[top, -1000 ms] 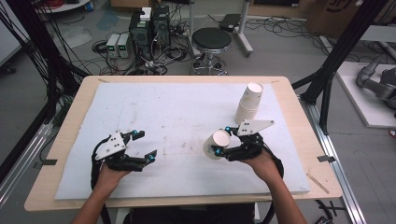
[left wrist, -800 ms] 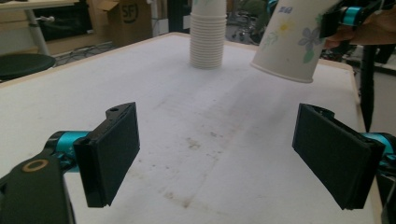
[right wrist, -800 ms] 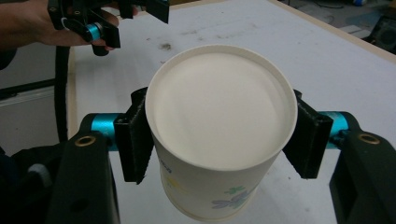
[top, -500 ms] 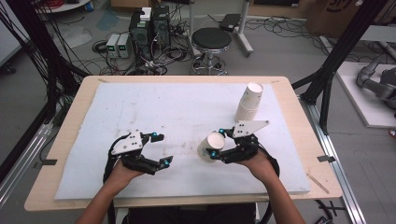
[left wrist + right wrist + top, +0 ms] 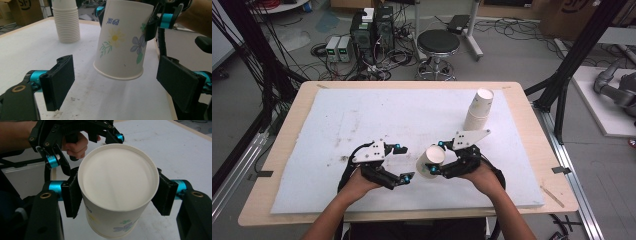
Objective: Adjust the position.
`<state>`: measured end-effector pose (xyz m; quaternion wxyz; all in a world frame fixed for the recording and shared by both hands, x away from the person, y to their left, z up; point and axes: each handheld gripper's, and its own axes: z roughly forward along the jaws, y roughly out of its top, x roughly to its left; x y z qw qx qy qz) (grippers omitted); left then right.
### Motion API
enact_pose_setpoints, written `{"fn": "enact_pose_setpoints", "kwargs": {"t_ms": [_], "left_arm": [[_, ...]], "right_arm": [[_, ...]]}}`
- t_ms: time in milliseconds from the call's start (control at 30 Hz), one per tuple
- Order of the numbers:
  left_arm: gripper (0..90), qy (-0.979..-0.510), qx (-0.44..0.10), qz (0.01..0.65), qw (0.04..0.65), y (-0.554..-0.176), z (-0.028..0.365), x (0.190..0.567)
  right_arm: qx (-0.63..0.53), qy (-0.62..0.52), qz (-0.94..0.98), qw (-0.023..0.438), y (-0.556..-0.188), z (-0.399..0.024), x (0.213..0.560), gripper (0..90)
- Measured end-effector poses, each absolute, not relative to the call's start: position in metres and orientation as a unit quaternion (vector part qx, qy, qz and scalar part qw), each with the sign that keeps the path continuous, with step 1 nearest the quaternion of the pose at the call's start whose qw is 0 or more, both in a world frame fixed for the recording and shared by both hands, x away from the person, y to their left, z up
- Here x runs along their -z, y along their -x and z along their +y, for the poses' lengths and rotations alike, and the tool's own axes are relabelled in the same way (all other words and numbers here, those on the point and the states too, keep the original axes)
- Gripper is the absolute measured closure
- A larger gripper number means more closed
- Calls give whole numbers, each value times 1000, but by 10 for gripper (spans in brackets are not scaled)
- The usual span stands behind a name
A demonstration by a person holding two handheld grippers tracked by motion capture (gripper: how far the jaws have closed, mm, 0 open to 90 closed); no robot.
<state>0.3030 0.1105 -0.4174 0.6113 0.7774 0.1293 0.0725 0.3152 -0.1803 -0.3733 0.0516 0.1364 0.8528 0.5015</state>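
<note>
A white paper cup (image 5: pixel 430 161) with a flower print hangs tilted just above the mat, its mouth down and to the left. My right gripper (image 5: pixel 440 159) is shut on it; in the right gripper view the pads (image 5: pixel 72 195) press both sides of the cup (image 5: pixel 117 177), whose closed base faces the camera. My left gripper (image 5: pixel 406 162) stands open just left of the cup. In the left gripper view the cup (image 5: pixel 122 42) hangs ahead of and between its wide-apart jaws (image 5: pixel 120 85), apart from both pads.
A tall stack of paper cups (image 5: pixel 478 112) stands at the back right of the white mat (image 5: pixel 362 115), also seen as the stack (image 5: pixel 66 25) beyond the left jaw. The wooden table's edge (image 5: pixel 532 130) runs close on the right.
My left gripper has moved right across the mat toward the cup. The right gripper and the cup have stayed nearly in place.
</note>
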Motion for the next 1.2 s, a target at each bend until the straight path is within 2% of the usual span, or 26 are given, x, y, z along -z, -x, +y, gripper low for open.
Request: {"fn": "enact_pose_setpoints", "kwargs": {"t_ms": [500, 700, 767, 900, 933, 1000, 1200], "left_arm": [[161, -786, -51, 114, 605, -307, 90, 424], [207, -787, -46, 100, 607, -307, 88, 424], [267, -787, -46, 87, 609, -308, 89, 424], [311, -787, -45, 85, 609, -307, 90, 423], [317, -789, -44, 84, 607, -307, 90, 422], [323, -792, -45, 85, 603, -307, 90, 421], [338, -823, -41, 83, 560, -308, 90, 413]], "right_arm": [[-510, -117, 852, 35, -315, -165, 370, 352], [-514, -109, 850, 24, -314, -161, 369, 355], [-520, -109, 847, 18, -314, -160, 369, 361], [-521, -106, 847, 16, -315, -160, 369, 360], [-522, -113, 845, 11, -315, -159, 369, 319], [-517, -126, 846, 20, -315, -158, 370, 172], [-510, -122, 851, 24, -316, -159, 370, 170]]}}
